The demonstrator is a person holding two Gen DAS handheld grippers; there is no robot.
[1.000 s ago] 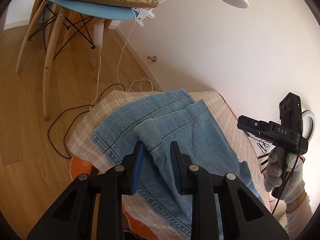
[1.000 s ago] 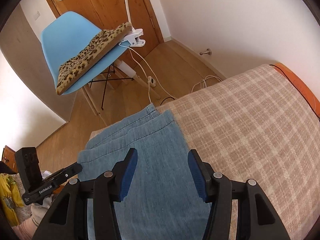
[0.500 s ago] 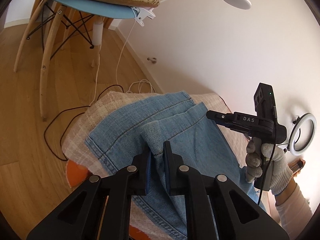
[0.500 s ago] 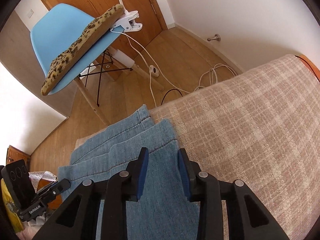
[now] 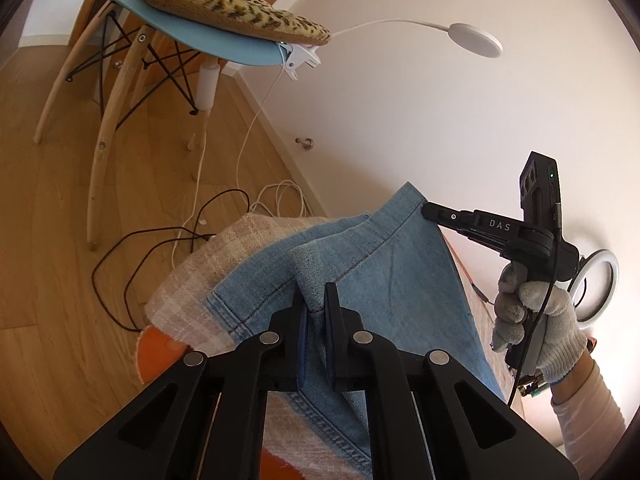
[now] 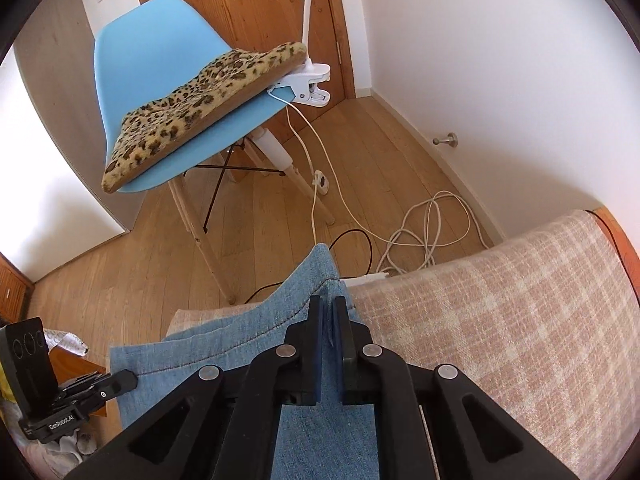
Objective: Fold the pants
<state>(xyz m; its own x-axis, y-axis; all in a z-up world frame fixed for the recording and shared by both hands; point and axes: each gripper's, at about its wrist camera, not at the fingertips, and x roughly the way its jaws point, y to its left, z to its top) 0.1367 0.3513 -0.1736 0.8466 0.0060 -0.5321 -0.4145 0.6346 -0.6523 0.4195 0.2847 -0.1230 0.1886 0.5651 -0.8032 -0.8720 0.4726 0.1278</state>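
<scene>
Light blue denim pants (image 5: 392, 280) lie on a bed with a pink plaid blanket (image 5: 224, 256). My left gripper (image 5: 314, 300) is shut on one hem corner of the pants, lifting it. My right gripper (image 6: 329, 312) is shut on the other hem corner of the pants (image 6: 312, 280), raised off the blanket (image 6: 500, 312). In the left wrist view the right gripper (image 5: 430, 210) pinches the far corner, held by a gloved hand (image 5: 536, 320). In the right wrist view the left gripper (image 6: 128, 380) shows at the lower left.
A blue chair (image 6: 160, 72) with a leopard cushion (image 5: 224, 0) stands on the wooden floor beyond the bed end. A white clip lamp (image 5: 476, 40) hangs from the chair. Cables (image 6: 424, 232) lie on the floor by the wall. A ring light (image 5: 596, 284) stands at right.
Both grippers closed from open onto the hem corners of the pants and lifted them off the blanket. The right gripper moved up to the far corner.
</scene>
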